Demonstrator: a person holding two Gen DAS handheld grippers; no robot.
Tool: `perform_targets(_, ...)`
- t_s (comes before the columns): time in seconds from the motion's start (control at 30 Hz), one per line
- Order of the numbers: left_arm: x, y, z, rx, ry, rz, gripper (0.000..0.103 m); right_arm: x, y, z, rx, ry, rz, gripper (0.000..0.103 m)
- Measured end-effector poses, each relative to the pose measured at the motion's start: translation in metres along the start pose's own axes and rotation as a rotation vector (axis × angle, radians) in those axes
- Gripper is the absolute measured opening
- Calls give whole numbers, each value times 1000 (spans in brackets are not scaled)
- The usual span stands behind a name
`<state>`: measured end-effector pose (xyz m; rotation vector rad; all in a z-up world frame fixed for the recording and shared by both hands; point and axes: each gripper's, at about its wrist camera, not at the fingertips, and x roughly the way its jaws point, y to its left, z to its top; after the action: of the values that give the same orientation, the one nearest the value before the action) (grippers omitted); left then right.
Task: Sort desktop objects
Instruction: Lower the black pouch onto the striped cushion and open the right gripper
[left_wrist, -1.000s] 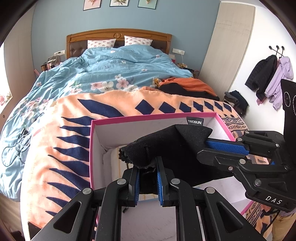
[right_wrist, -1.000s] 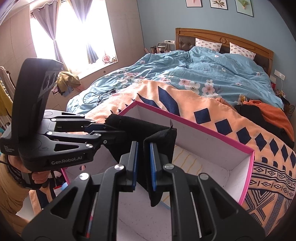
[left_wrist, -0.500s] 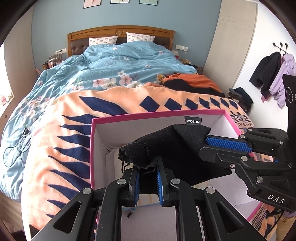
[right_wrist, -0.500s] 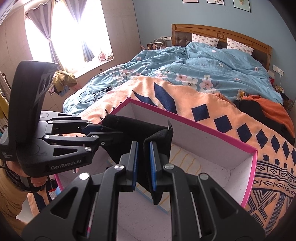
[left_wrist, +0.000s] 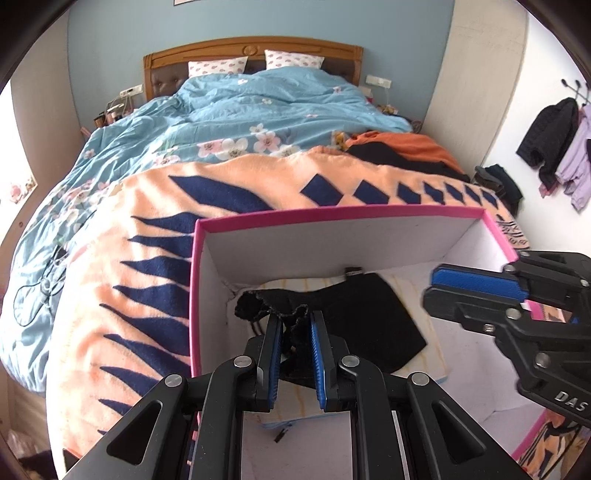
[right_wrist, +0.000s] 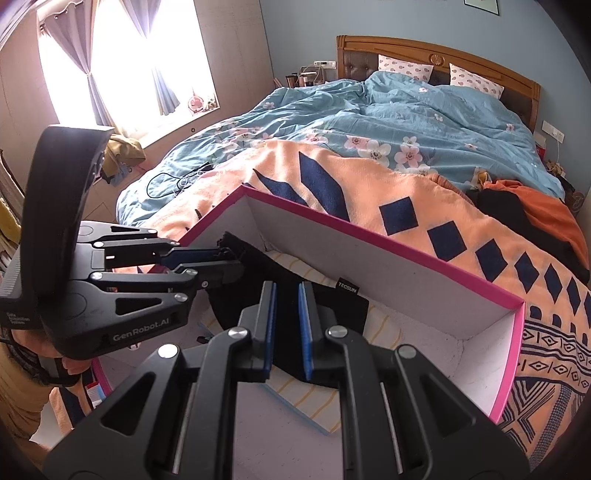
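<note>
The soft black fabric pouch lay inside the pink-rimmed white cardboard box, its frayed edge at 12 o'clock between the left gripper's parted fingers; the right gripper hovered open, empty. Withdrawing could snag the fabric, dragging it out.

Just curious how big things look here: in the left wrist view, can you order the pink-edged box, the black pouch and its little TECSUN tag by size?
Largest to smallest, as they appear:
1. pink-edged box
2. black pouch, lying inside it
3. TECSUN tag, a tiny tab at the pouch's far edge
</note>
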<state>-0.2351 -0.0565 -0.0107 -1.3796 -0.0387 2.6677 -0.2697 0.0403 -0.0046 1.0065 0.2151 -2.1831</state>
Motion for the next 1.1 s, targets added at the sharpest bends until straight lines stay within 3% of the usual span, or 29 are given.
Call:
perform_targets(0.3,22,-6,7,37,97,107,17,-1,1,-4,0,9,2,14)
perform_targets(0.4,23,-10,9,47,95,117,31,-2,1,-5,2,10,2,14)
perform_targets(0.57,16,-11,9,50,53,125,38,-4,-1,-9,12,14,5,14)
perform_targets(0.73,-1,-12,7,59,-27,130,62,-8,-5,-13,34,8,15,15)
perform_targets(0.93,-29,-11,1,50,-125,99,66,-18,-5,-22,52,-9,25,17)
perform_targets(1.1,-64,-11,-19,53,-219,73,83,-34,6,-31,40,-42,45,31)
